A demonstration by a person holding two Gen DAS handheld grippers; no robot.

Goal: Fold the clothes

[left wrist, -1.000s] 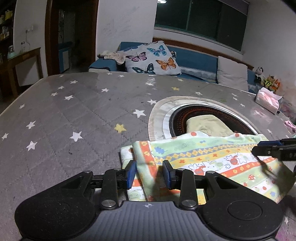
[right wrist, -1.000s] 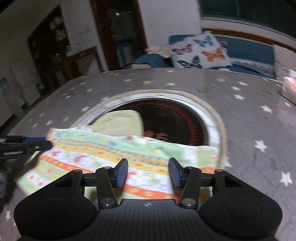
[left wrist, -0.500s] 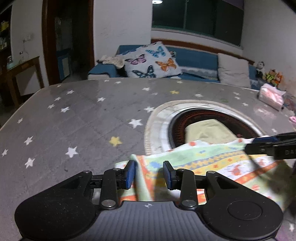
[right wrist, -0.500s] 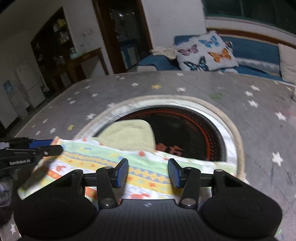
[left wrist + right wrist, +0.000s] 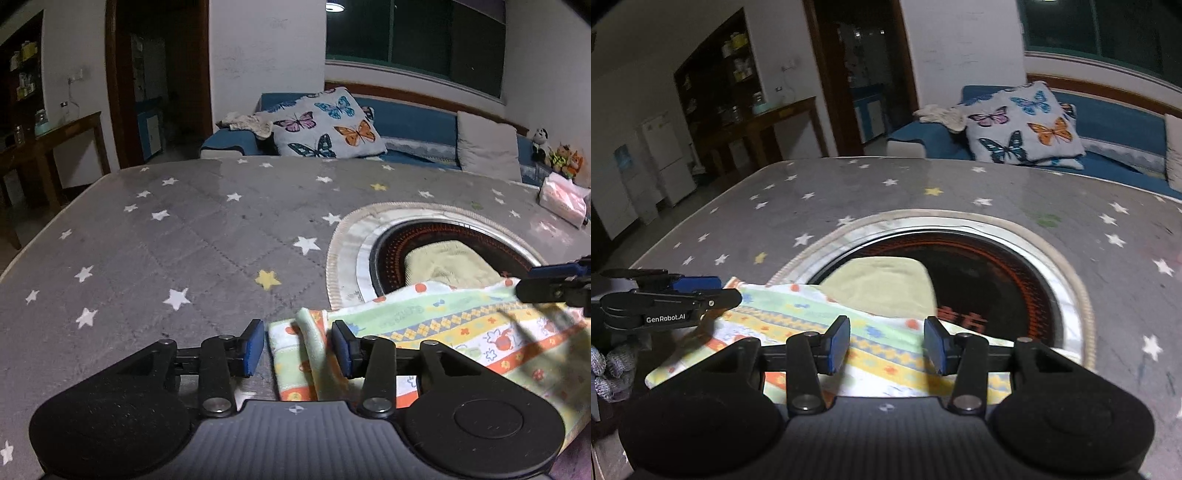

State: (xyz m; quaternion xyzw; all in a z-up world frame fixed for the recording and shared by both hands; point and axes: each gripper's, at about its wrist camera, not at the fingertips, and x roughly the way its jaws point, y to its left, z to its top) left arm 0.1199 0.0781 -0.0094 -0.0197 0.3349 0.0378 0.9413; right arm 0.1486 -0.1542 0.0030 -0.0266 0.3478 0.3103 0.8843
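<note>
Left wrist view: left gripper (image 5: 298, 347) jaws wide apart, holding nothing; raised fold of patterned cloth (image 5: 436, 328) sits between pads. Cloth lies on star-print table cover (image 5: 184, 240), far edge over round inset (image 5: 439, 236). Right gripper tip visible at cloth's right edge.

Right wrist view: right gripper (image 5: 886, 345) spread wide, empty, over cloth (image 5: 798, 321). Yellow cloth (image 5: 882, 284) in inset behind.
</note>
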